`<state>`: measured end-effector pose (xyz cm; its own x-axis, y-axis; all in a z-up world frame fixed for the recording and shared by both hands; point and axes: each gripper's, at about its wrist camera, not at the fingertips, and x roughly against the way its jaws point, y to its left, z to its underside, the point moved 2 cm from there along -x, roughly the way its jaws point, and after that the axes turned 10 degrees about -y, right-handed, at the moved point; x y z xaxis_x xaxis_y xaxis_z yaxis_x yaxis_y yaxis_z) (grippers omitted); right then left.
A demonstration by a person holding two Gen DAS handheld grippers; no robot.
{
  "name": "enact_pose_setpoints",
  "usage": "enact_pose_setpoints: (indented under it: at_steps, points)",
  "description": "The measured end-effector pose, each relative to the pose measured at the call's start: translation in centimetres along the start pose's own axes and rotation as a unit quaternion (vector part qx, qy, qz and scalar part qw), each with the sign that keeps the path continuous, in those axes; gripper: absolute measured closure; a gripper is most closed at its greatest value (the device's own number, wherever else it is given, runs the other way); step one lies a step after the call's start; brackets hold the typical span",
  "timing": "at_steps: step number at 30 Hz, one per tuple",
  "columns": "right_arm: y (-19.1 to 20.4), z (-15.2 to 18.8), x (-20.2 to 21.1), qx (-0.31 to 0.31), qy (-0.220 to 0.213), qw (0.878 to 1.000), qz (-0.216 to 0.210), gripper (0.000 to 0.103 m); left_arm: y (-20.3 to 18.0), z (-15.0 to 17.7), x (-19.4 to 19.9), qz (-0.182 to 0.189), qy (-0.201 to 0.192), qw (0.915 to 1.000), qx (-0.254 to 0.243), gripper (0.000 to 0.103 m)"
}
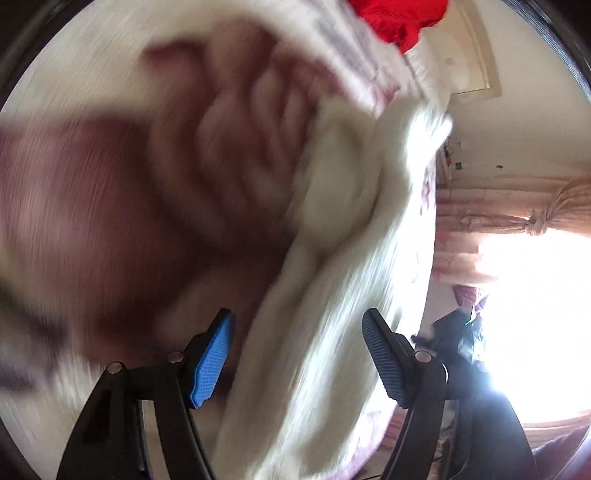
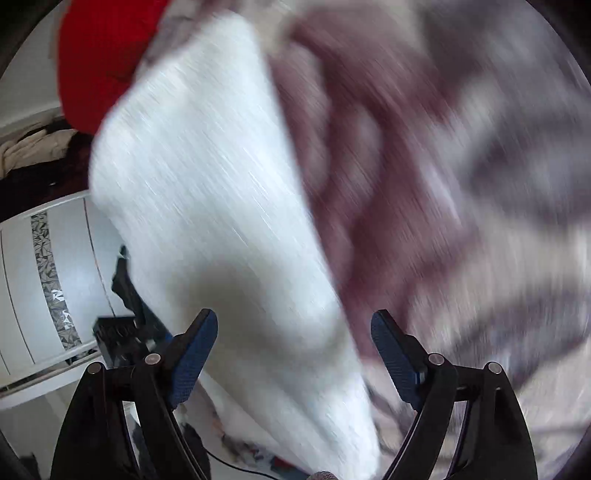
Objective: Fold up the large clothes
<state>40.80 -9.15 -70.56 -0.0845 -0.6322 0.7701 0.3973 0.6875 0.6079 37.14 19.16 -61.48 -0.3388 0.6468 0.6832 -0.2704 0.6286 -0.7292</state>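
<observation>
Nearest in the left view is the left claw (image 1: 297,354). Its two blue pads stand wide apart. A strip of the white cloth (image 1: 332,258) runs down between them, but the pads do not press on it, so this claw holds nothing. The right claw (image 2: 293,360) looks the same: pads wide, the white cloth (image 2: 207,177) passing between them with a gap on each side, and no grip.

Just past the claws both pictures are very blurry. The white cloth lies in a long bunched band, not flat and not square. Under and beside it is a big cover with dark pink shapes (image 1: 129,206), which looks like a bed cover, though the blur makes that hard to be sure of. It shows in the right view too (image 2: 424,166).

Farther off sits a red cloth (image 1: 399,18), near the top end of the white one. Past that are a bright window with curtains (image 1: 535,221) and, on the other side, a white wardrobe (image 2: 48,280).

I think the folding is at an early or middle stage. No neat fold shows. The cloth has yet to be gripped, spread out and folded over. How many folds are done I cannot tell
</observation>
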Motion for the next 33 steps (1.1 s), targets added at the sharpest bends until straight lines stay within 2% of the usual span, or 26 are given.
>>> enact_pose_setpoints:
  at_steps: [3, 6, 7, 8, 10, 12, 13, 14, 15, 17, 19, 21, 22, 23, 24, 25, 26, 29, 31, 32, 33]
  points:
    - [-3.9, 6.8, -2.4, -0.036, 0.055, 0.997, -0.028, 0.016, 1.8, 4.2, 0.4, -0.028, 0.025, 0.9993, 0.008, 0.034]
    - [-5.6, 11.5, -4.2, -0.041, 0.066, 0.996, -0.039, 0.016, 2.4, 7.5, 2.2, -0.032, -0.005, 0.9994, 0.014, 0.036]
    - [-5.7, 12.2, -4.2, -0.038, 0.055, 0.997, -0.041, 0.016, 2.4, 8.2, 2.8, -0.038, -0.014, 0.9991, 0.012, 0.057]
    - [-5.7, 12.6, -3.8, -0.038, 0.035, 0.998, -0.046, 0.016, 2.3, 9.1, 3.1, -0.053, -0.011, 0.9985, 0.002, 0.087]
    - [-5.9, 13.2, -3.5, -0.053, 0.022, 0.997, -0.048, 0.017, 2.1, 10.2, 3.5, -0.061, -0.018, 0.9979, -0.009, 0.086]
    - [-5.6, 13.8, -2.5, -0.043, 0.008, 0.998, -0.038, 0.045, 2.0, 10.9, 4.0, -0.058, -0.031, 0.9978, -0.008, 0.089]
    - [-5.5, 14.3, -2.1, -0.025, 0.009, 1.000, -0.015, 0.078, 1.9, 11.1, 4.2, -0.054, -0.033, 0.9980, -0.007, 0.090]
    - [-5.4, 14.6, -1.6, -0.015, -0.002, 1.000, 0.011, 0.083, 1.7, 11.3, 4.5, -0.048, -0.035, 0.9982, -0.006, 0.091]
    - [-5.3, 14.8, -1.2, -0.021, -0.012, 1.000, 0.012, 0.085, 1.5, 11.6, 4.9, -0.050, -0.035, 0.9980, -0.013, 0.091]
    - [-5.0, 14.6, -0.2, -0.012, -0.035, 0.998, 0.045, 0.089, 2.6, 12.7, 5.4, -0.064, -0.022, 0.9972, -0.030, 0.091]
    - [-5.3, 14.5, -0.2, -0.003, -0.039, 0.997, 0.065, 0.089, 3.7, 13.0, 5.2, -0.062, -0.017, 0.9977, -0.020, 0.090]
    - [-5.6, 14.6, -1.0, -0.014, -0.031, 0.998, 0.061, 0.087, 4.7, 13.0, 6.1, -0.025, -0.020, 0.9992, 0.023, 0.086]
    - [-5.6, 14.4, -1.2, -0.021, -0.027, 0.998, 0.052, 0.085, 5.0, 12.8, 6.4, -0.015, -0.024, 0.9989, 0.036, 0.078]
    - [-5.8, 14.4, -1.0, -0.028, -0.022, 0.999, 0.037, 0.071, 5.4, 12.8, 6.8, -0.009, -0.027, 0.9985, 0.047, 0.058]
    - [-6.0, 14.6, -0.8, -0.038, -0.014, 0.999, 0.026, 0.062, 5.6, 12.8, 6.8, -0.009, -0.030, 0.9985, 0.046, 0.043]
    - [-6.3, 15.0, -0.5, -0.046, -0.009, 0.999, 0.015, 0.047, 5.9, 12.8, 6.7, -0.010, -0.035, 0.9985, 0.041, 0.024]
    - [-6.7, 15.6, -0.4, -0.053, -0.005, 0.999, 0.001, 0.040, 6.4, 12.9, 6.2, -0.008, -0.036, 0.9987, 0.037, 0.024]
    - [-8.2, 17.0, -1.7, -0.061, 0.017, 0.998, -0.029, 0.039, 6.9, 13.5, 3.5, 0.020, 0.004, 0.9989, 0.042, 0.024]
    - [-9.1, 17.4, -3.5, -0.074, 0.030, 0.995, -0.057, 0.039, 6.2, 14.0, 2.3, 0.007, -0.003, 0.9999, 0.015, 0.024]
    - [-9.5, 17.7, -4.3, -0.081, 0.033, 0.994, -0.065, 0.039, 5.7, 13.9, 2.0, -0.004, -0.014, 0.9999, 0.002, 0.032]
    - [-9.7, 18.0, -4.9, -0.085, 0.030, 0.993, -0.081, 0.039, 5.4, 14.2, 2.1, -0.019, -0.029, 0.9993, -0.013, 0.046]
